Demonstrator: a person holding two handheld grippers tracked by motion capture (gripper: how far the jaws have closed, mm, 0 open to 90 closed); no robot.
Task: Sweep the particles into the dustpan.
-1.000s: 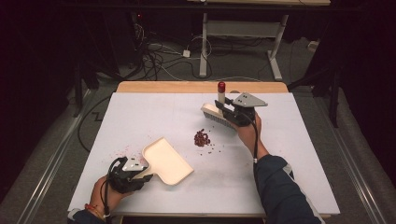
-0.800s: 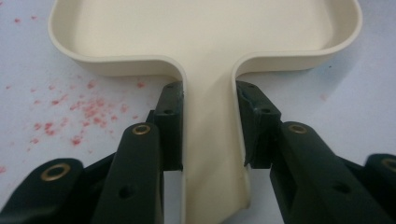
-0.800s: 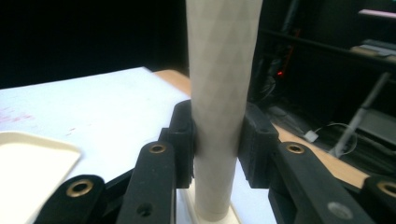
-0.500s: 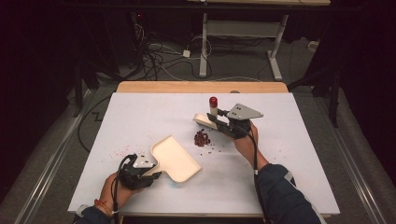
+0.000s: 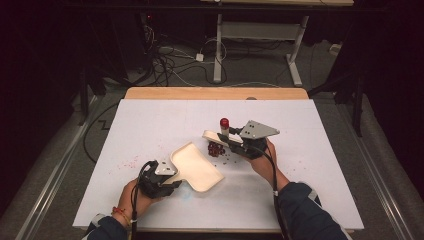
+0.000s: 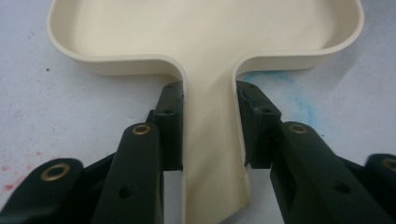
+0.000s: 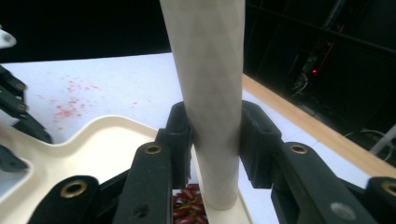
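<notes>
The left gripper has its fingers clenched on the dustpan handle. The right gripper grips the brush upright; the beans lie just below its fingers, beside the pan's lip. Sweeping seems underway: next, draw them in.

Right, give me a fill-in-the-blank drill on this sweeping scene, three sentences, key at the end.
1. The left gripper is shut on the handle of the cream plastic ____.
2. The right gripper holds the cream brush handle with the red cap, and its bristle end is beside the small dark red ____.
3. Both stand on the ____ table top.

Missing words: dustpan; beans; white
</notes>
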